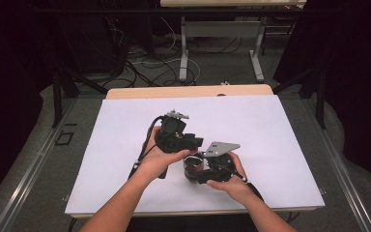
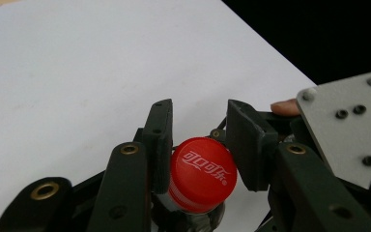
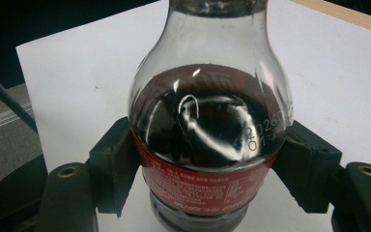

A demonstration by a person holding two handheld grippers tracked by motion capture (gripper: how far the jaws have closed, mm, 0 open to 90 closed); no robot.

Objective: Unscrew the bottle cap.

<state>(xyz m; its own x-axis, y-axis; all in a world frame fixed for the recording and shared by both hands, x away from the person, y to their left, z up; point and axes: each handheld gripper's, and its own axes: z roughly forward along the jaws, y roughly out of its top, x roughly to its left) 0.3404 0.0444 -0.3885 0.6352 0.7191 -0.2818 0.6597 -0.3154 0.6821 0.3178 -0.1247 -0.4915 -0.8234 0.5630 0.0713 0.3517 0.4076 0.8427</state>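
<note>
A small cola bottle (image 1: pixel 193 167) with a red label and dark drink stands on the white table cover (image 1: pixel 270 130). In the right gripper view its body (image 3: pixel 207 125) sits between the two black pads, and my right gripper (image 3: pixel 210 166) is shut on it at label height. In the left gripper view the red cap (image 2: pixel 202 174) with white lettering lies between the jaws, with my left gripper (image 2: pixel 203 140) shut on it from above. In the high view the left gripper (image 1: pixel 189 151) reaches over the bottle's top, and the right gripper (image 1: pixel 198 175) holds it from the right.
The white cover has bare room on every side of the bottle. A wooden table edge (image 1: pixel 188 91) shows at the back. Beyond it are floor cables (image 1: pixel 145 67) and the legs of another table (image 1: pixel 183 53). The right gripper's grey plate (image 2: pixel 348 125) is close to the left jaws.
</note>
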